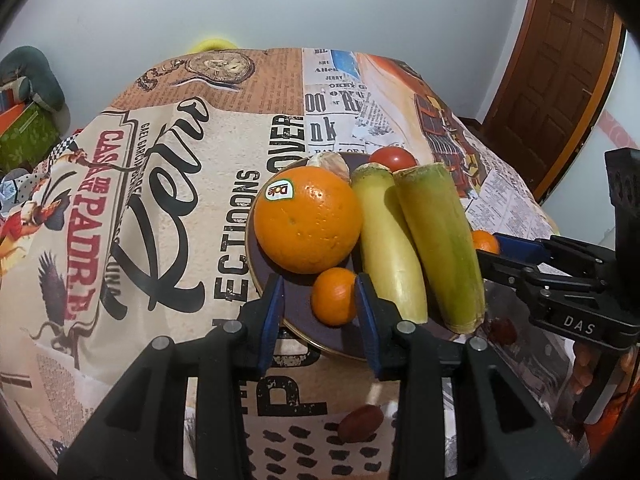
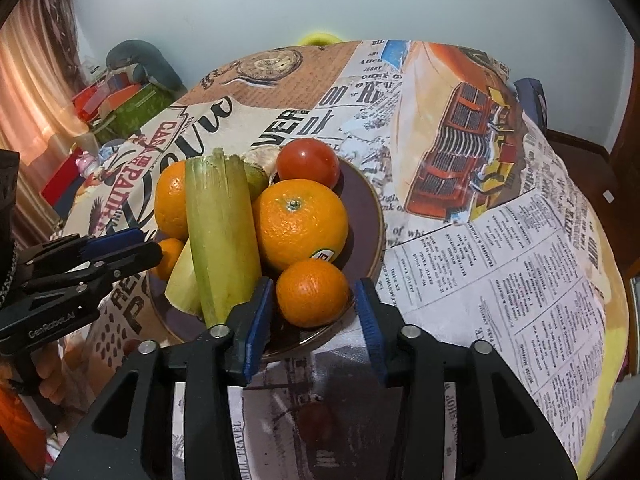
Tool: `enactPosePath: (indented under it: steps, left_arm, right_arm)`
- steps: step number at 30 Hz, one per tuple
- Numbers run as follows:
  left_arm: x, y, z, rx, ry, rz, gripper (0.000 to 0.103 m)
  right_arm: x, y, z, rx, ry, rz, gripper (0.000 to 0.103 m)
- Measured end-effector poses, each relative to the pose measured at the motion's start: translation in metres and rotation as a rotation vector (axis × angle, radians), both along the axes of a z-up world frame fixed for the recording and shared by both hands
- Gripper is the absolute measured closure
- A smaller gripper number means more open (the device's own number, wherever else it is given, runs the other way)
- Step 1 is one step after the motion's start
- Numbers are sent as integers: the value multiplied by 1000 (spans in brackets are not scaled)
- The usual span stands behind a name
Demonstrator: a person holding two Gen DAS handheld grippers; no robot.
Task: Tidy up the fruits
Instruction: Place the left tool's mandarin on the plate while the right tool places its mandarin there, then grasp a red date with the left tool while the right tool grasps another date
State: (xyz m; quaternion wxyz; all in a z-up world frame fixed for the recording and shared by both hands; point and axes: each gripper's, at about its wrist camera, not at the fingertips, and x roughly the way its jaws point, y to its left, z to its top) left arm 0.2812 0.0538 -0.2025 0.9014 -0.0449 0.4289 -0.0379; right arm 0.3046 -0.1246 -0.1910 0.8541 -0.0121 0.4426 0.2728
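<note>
Fruits lie heaped on a dark purple plate (image 1: 298, 316) with a thin gold rim, which sits on a table under a cloth (image 1: 168, 184) printed with newspaper columns, big lettering and an orange car.

In the left wrist view, the large orange (image 1: 307, 219) with a Dole sticker takes the plate's left side, glossy and dimpled. Just near of it lies a small mandarin (image 1: 334, 297), touching it. To the right, two cut stalk pieces lie side by side, running from far to near: a pale yellow one (image 1: 387, 248) and a greener one (image 1: 440, 248) with a fibrous cut end. A red tomato (image 1: 392, 158) peeks out at the far edge, beside a peeled pale segment (image 1: 330, 164).

In the right wrist view, a second stickered orange (image 2: 301, 224) sits in the middle with its stem scar up, and another mandarin (image 2: 312, 293) rests against its near side.

The left gripper (image 1: 319, 312) has its blue-padded tongs spread on either side of the small mandarin, the right pad just beside the fruit; contact cannot be told. The right gripper (image 2: 314, 320) likewise stands apart, straddling its mandarin with gaps on both sides.
</note>
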Motion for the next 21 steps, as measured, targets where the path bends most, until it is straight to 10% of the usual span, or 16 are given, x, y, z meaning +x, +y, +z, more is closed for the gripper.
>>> enactPosePath:
  steps: [21]
  left_arm:
    - [-50, -7, 32, 22, -32, 13, 62]
  right_arm:
    - [-42, -13, 42, -53, -122, 11, 55]
